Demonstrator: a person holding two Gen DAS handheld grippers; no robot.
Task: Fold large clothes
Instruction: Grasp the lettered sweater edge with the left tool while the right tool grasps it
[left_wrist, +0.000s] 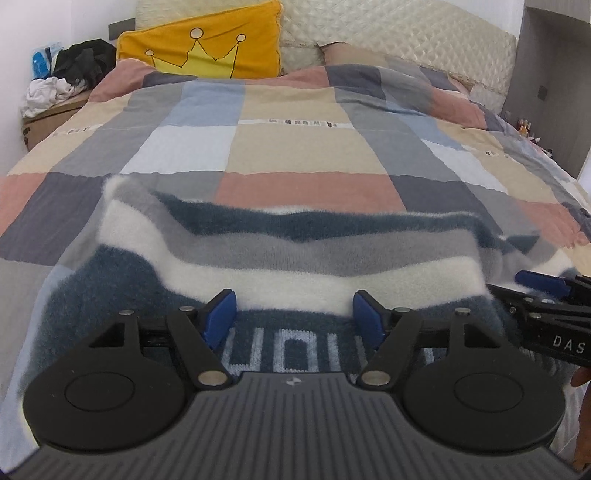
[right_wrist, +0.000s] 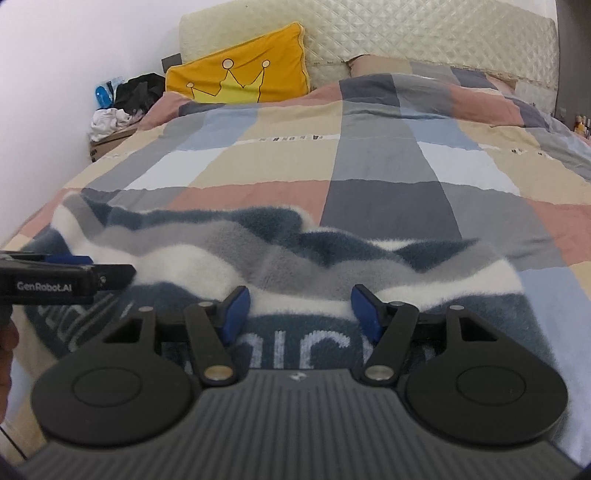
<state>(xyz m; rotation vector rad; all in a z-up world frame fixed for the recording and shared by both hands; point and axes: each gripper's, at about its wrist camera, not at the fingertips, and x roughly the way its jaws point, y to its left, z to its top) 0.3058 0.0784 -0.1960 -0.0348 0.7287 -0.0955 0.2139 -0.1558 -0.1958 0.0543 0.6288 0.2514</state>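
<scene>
The striped sweater (left_wrist: 295, 254) is lying partly folded on the checked duvet (left_wrist: 306, 151), well short of the yellow crown cushion (left_wrist: 207, 44) that is leaning against the quilted headboard (left_wrist: 406, 33). A band of teal, grey and white stripes is lying doubled back over the sweater's teal part, where pale knitted lettering is showing. The left gripper (left_wrist: 293, 317) is hovering just above that lettering, its blue pads spread wide and gripping nothing. The right gripper (right_wrist: 299, 314) is hanging beside it over the same sweater, jaws likewise standing apart with only fabric beneath them; whether the pads are brushing the pile is hard to judge. Left of the cushion, a heap of clothes (left_wrist: 70, 81) is sitting on a cardboard box (left_wrist: 44, 122).
</scene>
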